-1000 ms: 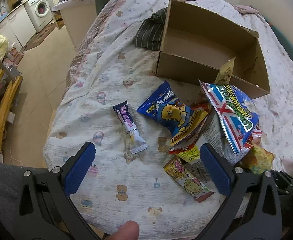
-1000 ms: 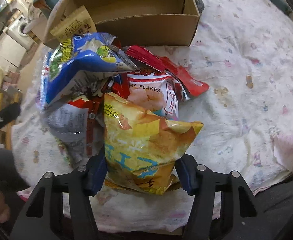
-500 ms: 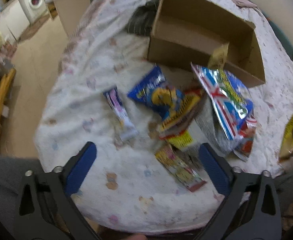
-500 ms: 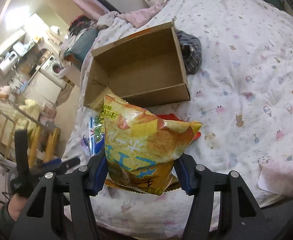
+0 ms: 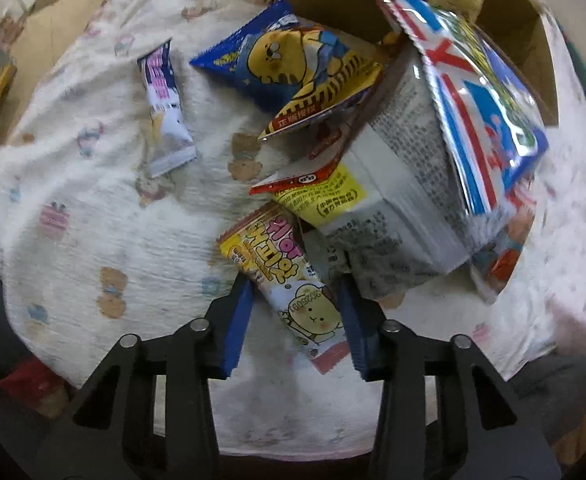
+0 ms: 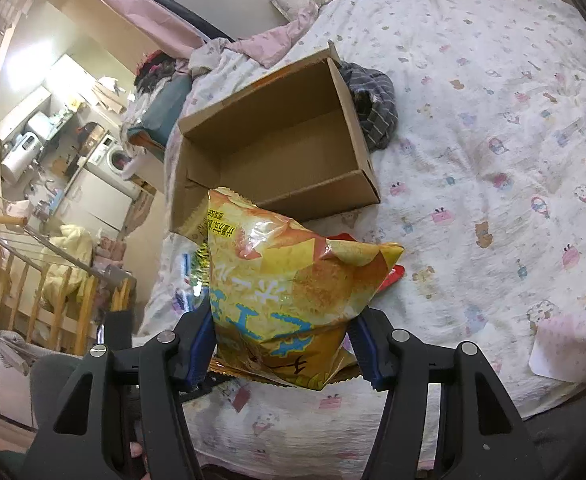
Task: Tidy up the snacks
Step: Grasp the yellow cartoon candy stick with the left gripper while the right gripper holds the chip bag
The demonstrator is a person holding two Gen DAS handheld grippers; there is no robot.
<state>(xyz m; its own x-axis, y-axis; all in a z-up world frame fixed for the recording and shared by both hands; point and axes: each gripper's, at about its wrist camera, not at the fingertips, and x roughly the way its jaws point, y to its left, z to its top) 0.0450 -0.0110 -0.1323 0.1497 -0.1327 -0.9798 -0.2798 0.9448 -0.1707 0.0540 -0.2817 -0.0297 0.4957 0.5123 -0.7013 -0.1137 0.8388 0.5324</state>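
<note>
1. My left gripper is closing around the pink-and-yellow snack packet on the bed; the snack pile crowds its right side.
2. My right gripper pinches the yellow chip bag, before the open cardboard box.

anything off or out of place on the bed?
Nothing damaged or spilled. The snack pile is just a loose heap beside the empty cardboard box; the big blue-red bag leans tilted over the others. A dark striped garment lies bunched against the box.

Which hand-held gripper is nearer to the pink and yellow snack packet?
Left. The left hand-held gripper straddles the pink and yellow snack packet, jaws closing. The right hand-held gripper holds a yellow chip bag elsewhere.
</note>
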